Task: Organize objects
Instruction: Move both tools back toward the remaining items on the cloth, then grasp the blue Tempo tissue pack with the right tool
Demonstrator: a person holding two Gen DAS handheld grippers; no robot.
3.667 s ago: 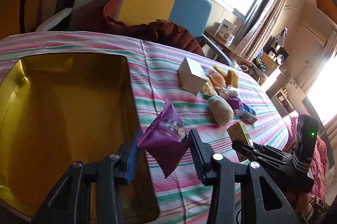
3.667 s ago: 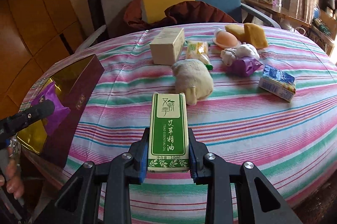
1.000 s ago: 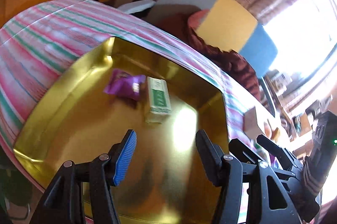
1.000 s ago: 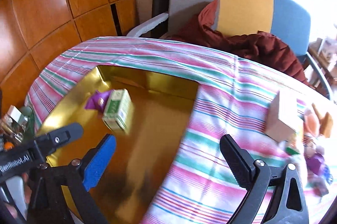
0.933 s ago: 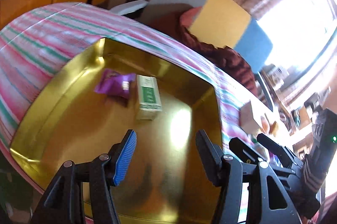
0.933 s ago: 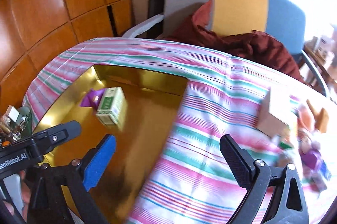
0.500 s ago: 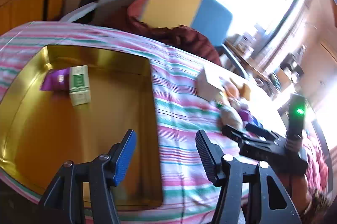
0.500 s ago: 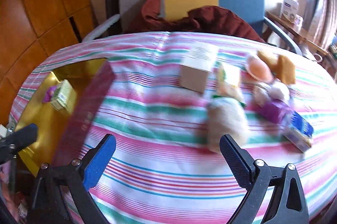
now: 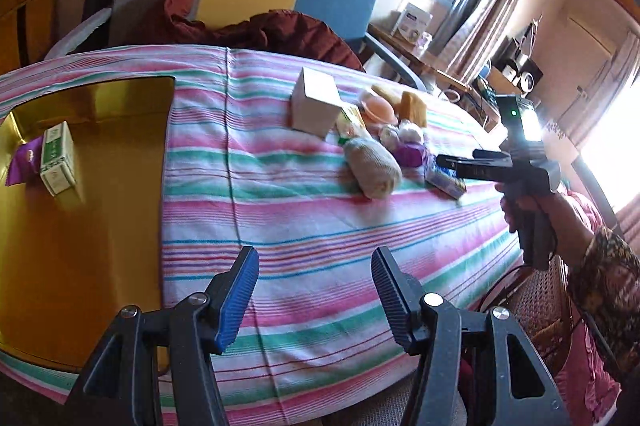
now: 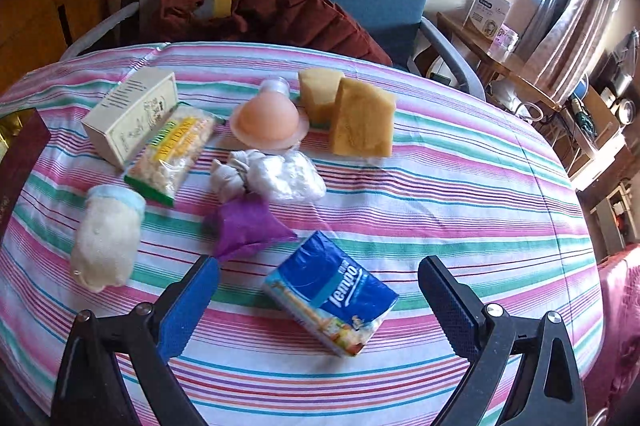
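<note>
Right wrist view: tissue pack, glossy blue film, soft rectangular block, now lying between spread, empty right gripper pads, after swing away from gold box. Left gripper likewise spread, empty, over striped cloth. Already boxed: 2 items, green carton and purple sachet. Probable next pick: tissue pack. Nearby: crinkled purple pouch, woolly mitt, 2 porous sponges.
</note>
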